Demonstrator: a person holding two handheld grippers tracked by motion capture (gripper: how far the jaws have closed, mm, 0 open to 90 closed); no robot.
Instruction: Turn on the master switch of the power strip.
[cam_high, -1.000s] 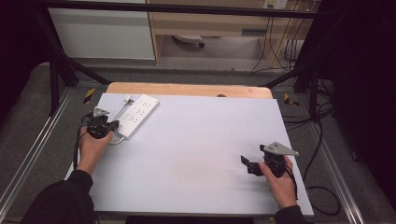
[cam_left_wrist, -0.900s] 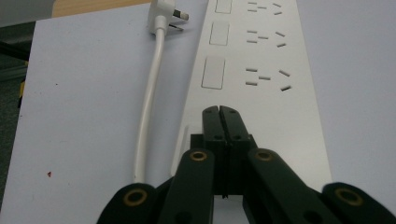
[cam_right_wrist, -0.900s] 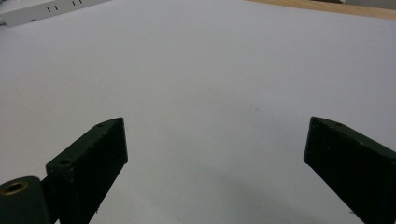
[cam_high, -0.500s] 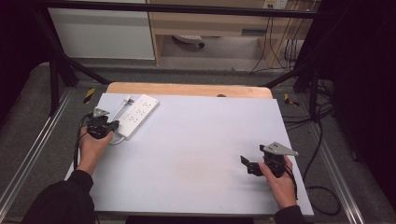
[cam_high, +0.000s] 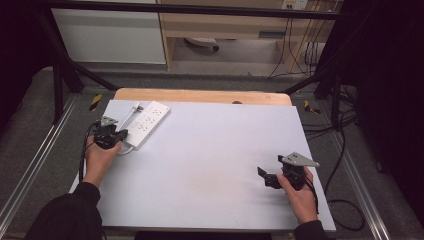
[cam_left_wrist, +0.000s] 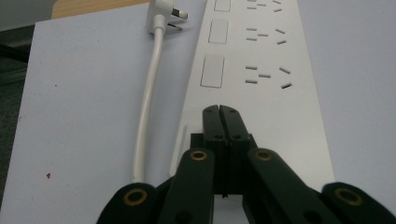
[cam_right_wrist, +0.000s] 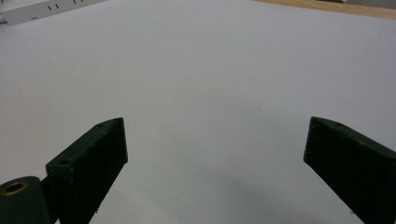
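Note:
A white power strip (cam_high: 148, 124) lies slanted at the table's far left, its white cable (cam_left_wrist: 145, 102) and plug (cam_left_wrist: 161, 15) beside it. My left gripper (cam_high: 116, 134) sits at the strip's near end, shut. In the left gripper view the two black jaws (cam_left_wrist: 219, 112) meet with nothing between them, over the strip's (cam_left_wrist: 261, 93) near end. My right gripper (cam_high: 266, 176) rests low at the table's near right, open, pointing left across the bare sheet. The right gripper view has its fingers (cam_right_wrist: 91, 158) wide apart and the strip's edge (cam_right_wrist: 42, 10) far off.
A pale blue-grey sheet (cam_high: 215, 160) covers the wooden table (cam_high: 200, 96). Black frame legs (cam_high: 60, 75) stand at the far corners, and cables (cam_high: 345, 150) trail on the floor to the right. Cabinets (cam_high: 110, 35) stand beyond the table.

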